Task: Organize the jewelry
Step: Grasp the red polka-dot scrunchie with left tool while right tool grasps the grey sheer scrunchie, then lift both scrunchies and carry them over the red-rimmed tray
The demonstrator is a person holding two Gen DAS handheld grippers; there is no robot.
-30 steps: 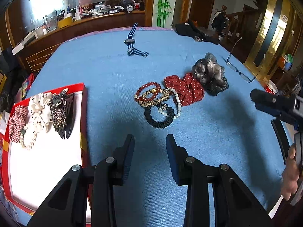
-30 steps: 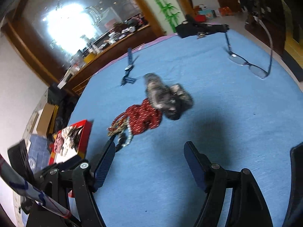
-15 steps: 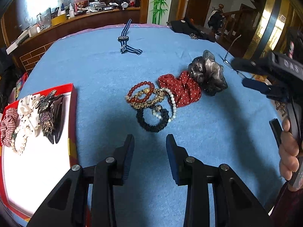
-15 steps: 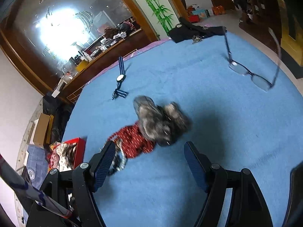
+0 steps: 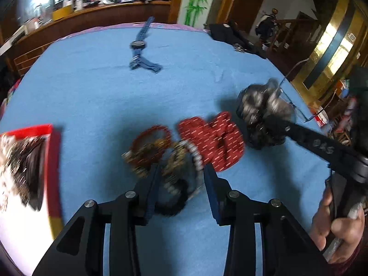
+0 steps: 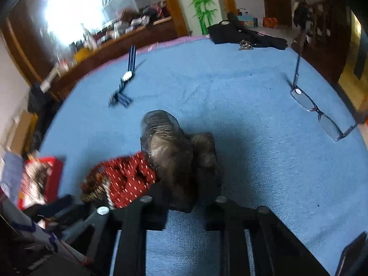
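Note:
In the left wrist view my left gripper straddles a heap of bracelets, a pearl bracelet and a black scrunchie. Its jaws are opening, and the pads stand apart from the heap. A red dotted scrunchie lies just beyond. My right gripper comes in from the right, its jaws closing on the grey scrunchie, which fills the gap and hides the fingertips. The red-rimmed tray at the left holds hair clips and scrunchies.
A blue-strapped watch lies far back on the blue cloth. Eyeglasses sit at the right edge, and dark clothing with keys lies at the far edge. A person's hand holds the right gripper's handle.
Both grippers moved forward and down to the pile. The right jaws went from wide apart to closed around the grey scrunchie. The left fingers now flank the bracelets.

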